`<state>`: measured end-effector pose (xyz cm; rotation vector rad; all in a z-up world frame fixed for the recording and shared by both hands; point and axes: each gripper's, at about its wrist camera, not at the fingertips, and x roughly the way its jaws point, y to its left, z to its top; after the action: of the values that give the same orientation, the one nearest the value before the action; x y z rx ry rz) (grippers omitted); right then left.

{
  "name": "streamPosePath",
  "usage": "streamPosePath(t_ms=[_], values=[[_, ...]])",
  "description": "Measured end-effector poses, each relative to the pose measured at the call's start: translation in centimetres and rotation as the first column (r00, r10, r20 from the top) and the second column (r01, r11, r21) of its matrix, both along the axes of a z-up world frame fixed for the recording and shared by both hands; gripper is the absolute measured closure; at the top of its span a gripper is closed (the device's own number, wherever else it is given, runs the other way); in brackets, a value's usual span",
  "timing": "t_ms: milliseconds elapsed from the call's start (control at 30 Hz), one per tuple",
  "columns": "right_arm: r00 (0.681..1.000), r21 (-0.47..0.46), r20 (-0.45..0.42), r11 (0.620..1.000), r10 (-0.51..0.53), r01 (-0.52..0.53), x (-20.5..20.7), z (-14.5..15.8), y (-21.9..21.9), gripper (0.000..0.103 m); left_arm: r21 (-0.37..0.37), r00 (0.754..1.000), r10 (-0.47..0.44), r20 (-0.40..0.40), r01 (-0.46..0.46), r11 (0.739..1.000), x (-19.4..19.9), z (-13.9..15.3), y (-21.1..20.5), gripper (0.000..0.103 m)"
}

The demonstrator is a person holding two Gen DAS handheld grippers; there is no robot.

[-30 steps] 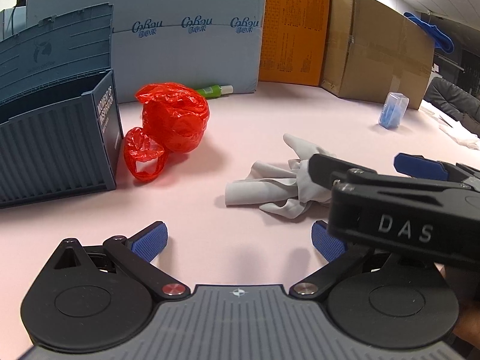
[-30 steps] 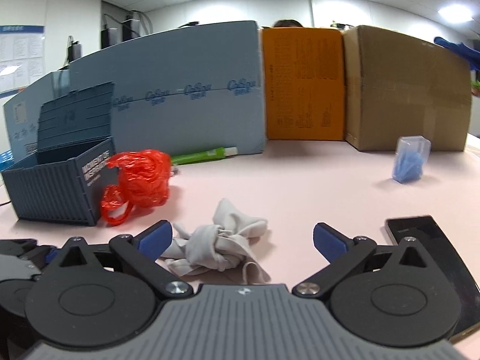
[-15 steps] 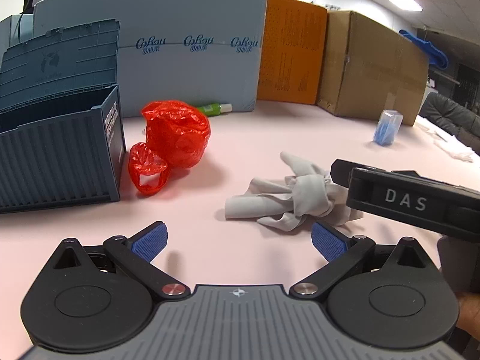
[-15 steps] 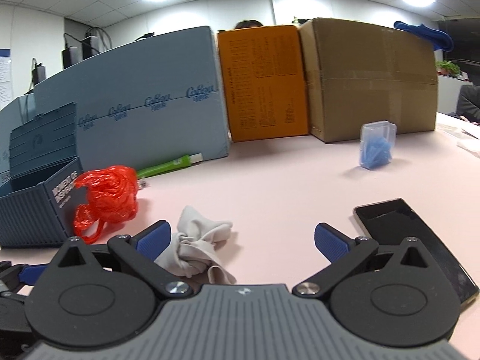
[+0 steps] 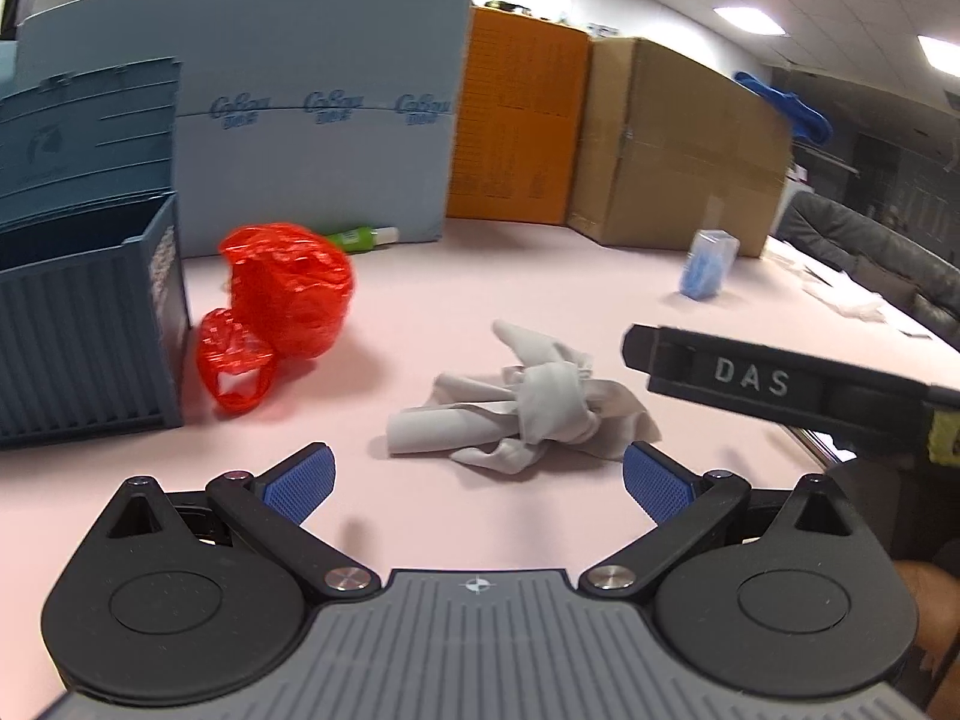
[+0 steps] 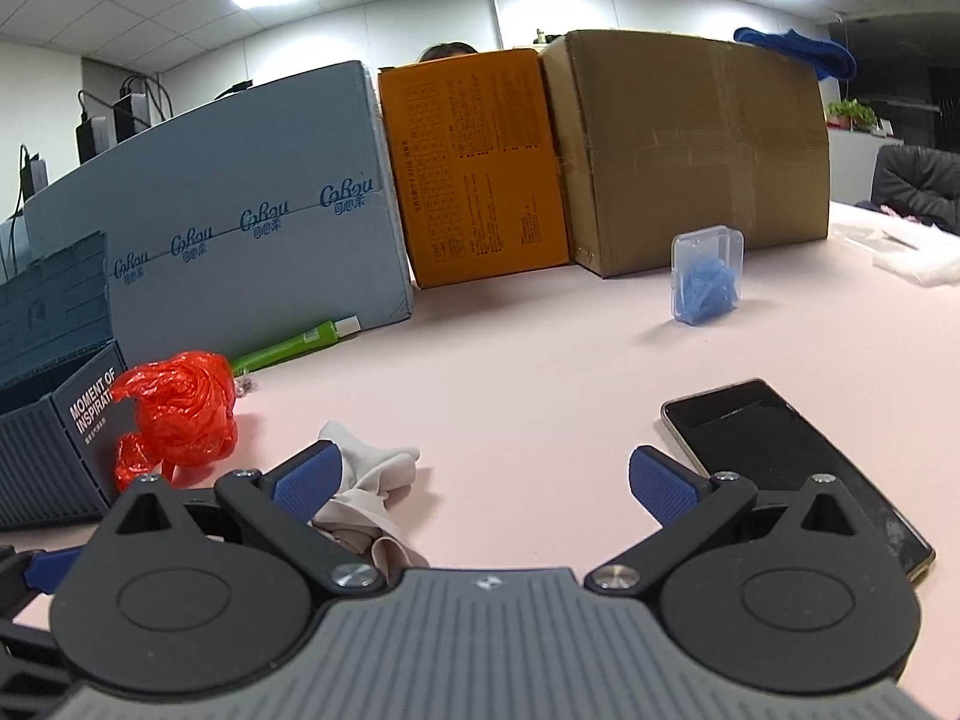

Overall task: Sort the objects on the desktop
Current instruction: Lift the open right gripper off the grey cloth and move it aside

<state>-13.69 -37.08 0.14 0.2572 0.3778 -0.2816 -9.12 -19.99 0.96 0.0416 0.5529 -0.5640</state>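
Observation:
A crumpled grey cloth (image 5: 522, 414) lies on the pink table just beyond my open, empty left gripper (image 5: 477, 483). It also shows in the right wrist view (image 6: 366, 480), behind the left finger of my open, empty right gripper (image 6: 486, 477). A red plastic bag (image 5: 282, 306) (image 6: 177, 414) sits against a dark blue storage bin (image 5: 84, 324) (image 6: 54, 444) at the left. A black phone (image 6: 792, 462) lies flat by my right finger. A clear box of blue pieces (image 6: 708, 282) (image 5: 705, 267) stands farther back. A green tube (image 6: 294, 345) (image 5: 357, 238) lies by the back panel.
A light blue panel (image 6: 252, 228), an orange box (image 6: 480, 168) and a brown carton (image 6: 696, 144) wall off the back of the table. My right gripper's body (image 5: 780, 384) crosses the right of the left wrist view. White papers (image 6: 918, 258) lie far right.
Both grippers have pulled back and turned right. The cloth has slid left behind the right gripper's left finger, and the phone now shows more fully. Nothing was picked up.

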Motion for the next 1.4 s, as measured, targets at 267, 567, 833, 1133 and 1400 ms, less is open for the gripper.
streamPosePath(t_ms=[267, 567, 833, 1133, 1400], values=[[1.000, 0.044, 0.002, 0.999, 0.013, -0.013, 0.0, -0.1, -0.6, 0.000, -0.011, 0.997, -0.075, -0.030, 0.075, 0.997, 0.3, -0.1, -0.1, 0.000], [0.998, 0.105, -0.002, 0.993, 0.062, -0.062, 0.2, -0.2, -1.4, 0.000, -0.002, 0.979, -0.203, -0.016, 0.203, 0.979, 0.8, 0.1, 0.1, 0.000], [0.987, 0.000, -0.102, 0.992, 0.127, -0.128, 1.5, 0.0, -1.2, 0.000, 0.091, 0.966, -0.256, 0.041, 0.252, 0.964, 1.0, 0.1, -0.2, 0.000], [0.974, -0.179, -0.133, 0.962, 0.185, -0.207, 1.4, 0.0, -0.1, 0.000, 0.143, 0.941, -0.331, 0.066, 0.319, 0.937, 1.5, 0.0, -0.1, 0.000], [0.949, -0.209, -0.151, 0.930, 0.276, -0.303, 1.7, -0.2, 0.2, 0.000, 0.173, 0.912, -0.398, 0.103, 0.377, 0.910, 1.5, -0.1, 0.3, 0.000]])
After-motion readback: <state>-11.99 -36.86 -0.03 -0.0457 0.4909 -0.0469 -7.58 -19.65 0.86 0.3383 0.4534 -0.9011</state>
